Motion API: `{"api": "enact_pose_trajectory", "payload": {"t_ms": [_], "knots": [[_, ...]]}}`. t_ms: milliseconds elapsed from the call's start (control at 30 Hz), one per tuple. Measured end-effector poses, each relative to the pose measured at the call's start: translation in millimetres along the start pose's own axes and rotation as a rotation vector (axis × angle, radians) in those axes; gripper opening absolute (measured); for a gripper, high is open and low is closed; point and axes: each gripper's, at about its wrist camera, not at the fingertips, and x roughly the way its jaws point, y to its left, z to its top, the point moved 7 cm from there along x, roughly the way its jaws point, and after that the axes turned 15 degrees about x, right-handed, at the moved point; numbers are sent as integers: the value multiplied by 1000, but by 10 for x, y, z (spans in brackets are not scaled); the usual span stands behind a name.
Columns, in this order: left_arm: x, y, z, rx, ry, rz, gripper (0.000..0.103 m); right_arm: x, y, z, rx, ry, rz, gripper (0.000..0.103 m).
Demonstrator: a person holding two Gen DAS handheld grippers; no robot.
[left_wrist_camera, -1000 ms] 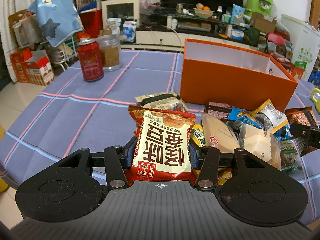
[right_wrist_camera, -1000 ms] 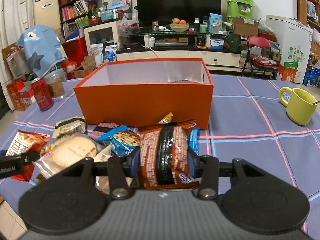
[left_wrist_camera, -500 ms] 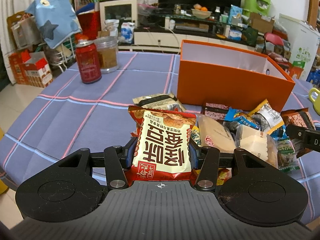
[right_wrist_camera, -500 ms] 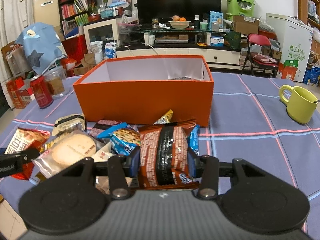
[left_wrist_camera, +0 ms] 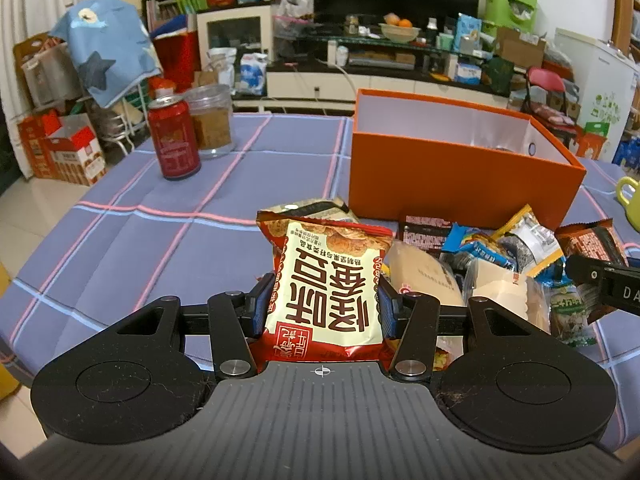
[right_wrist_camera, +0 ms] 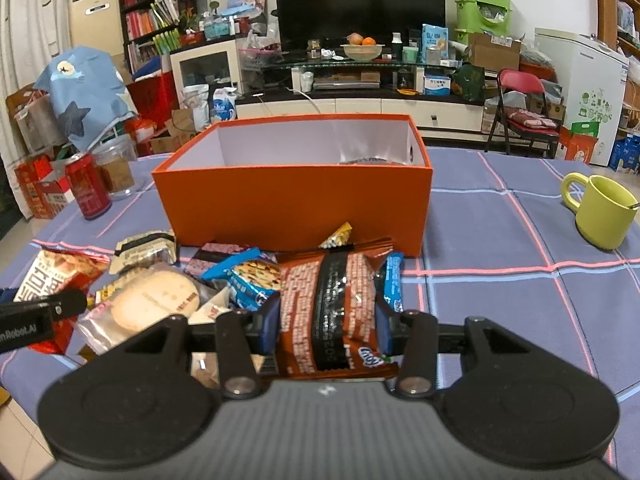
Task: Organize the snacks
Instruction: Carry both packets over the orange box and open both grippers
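Left wrist view, fingers [left_wrist_camera: 387, 304] pitched downward clamping red snack bag [left_wrist_camera: 326, 294], right fingers [right_wrist_camera: 385, 330] likewise gripping brown packet [right_wrist_camera: 330, 310]

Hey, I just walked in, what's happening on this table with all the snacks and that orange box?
A person is sorting snacks using a handheld gripper in each hand. The left gripper is clamped on a red and cream snack bag, and the right gripper is clamped on a brown snack packet. Both are held above the pile of snacks in front of the orange box. The box is open, with something dark already lying inside. A red can and a green mug stand off to the sides.
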Motion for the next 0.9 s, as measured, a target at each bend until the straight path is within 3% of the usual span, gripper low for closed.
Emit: {"api": "enact_pose_trajectory", "payload": {"t_ms": [567, 700, 900], "knots": [[-148, -21, 181, -9, -45, -38, 25, -125, 33, 56, 7, -15, 27, 46], [-151, -31, 450, -23, -68, -89, 25, -193, 3, 218, 22, -24, 54, 46], [245, -194, 1314, 27, -129, -94, 25, 50, 22, 916, 13, -88, 56, 46]]}}
